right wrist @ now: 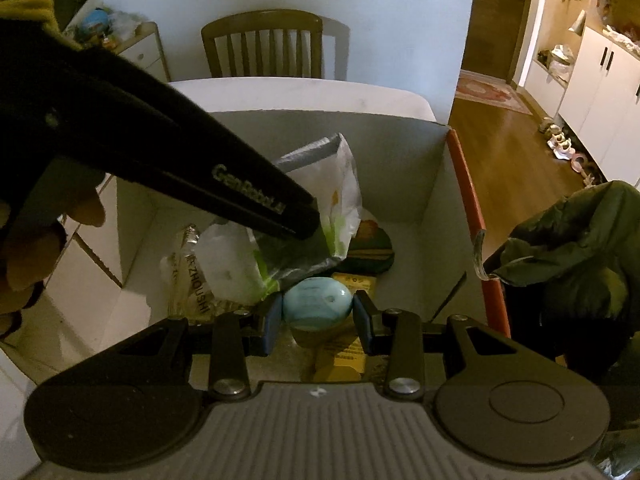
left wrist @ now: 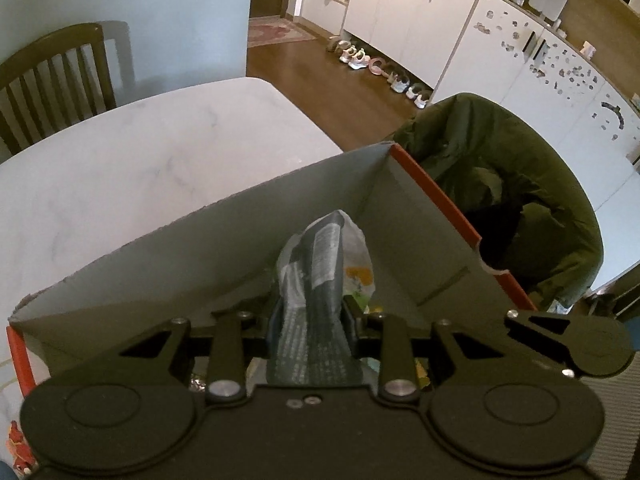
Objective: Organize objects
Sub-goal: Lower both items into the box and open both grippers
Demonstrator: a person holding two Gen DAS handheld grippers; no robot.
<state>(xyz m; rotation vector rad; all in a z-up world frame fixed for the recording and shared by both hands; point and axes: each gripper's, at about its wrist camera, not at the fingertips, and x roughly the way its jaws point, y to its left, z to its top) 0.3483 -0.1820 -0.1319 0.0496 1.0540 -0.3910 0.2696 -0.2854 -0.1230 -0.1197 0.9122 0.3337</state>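
**Two grippers over one open box**

One marble table carries one cardboard box with red outer sides at its near right corner. One wooden chair stands at the far edge. The left gripper pinches one crinkled printed pouch above the box. The right gripper clamps one pale blue egg-shaped object. Beneath lie one clear lettered packet and yellow packs, partly hidden, uncountable.

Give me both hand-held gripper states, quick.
Left hand-held gripper: closed on the plastic packet.
Right hand-held gripper: closed on the pale blue egg-shaped object.
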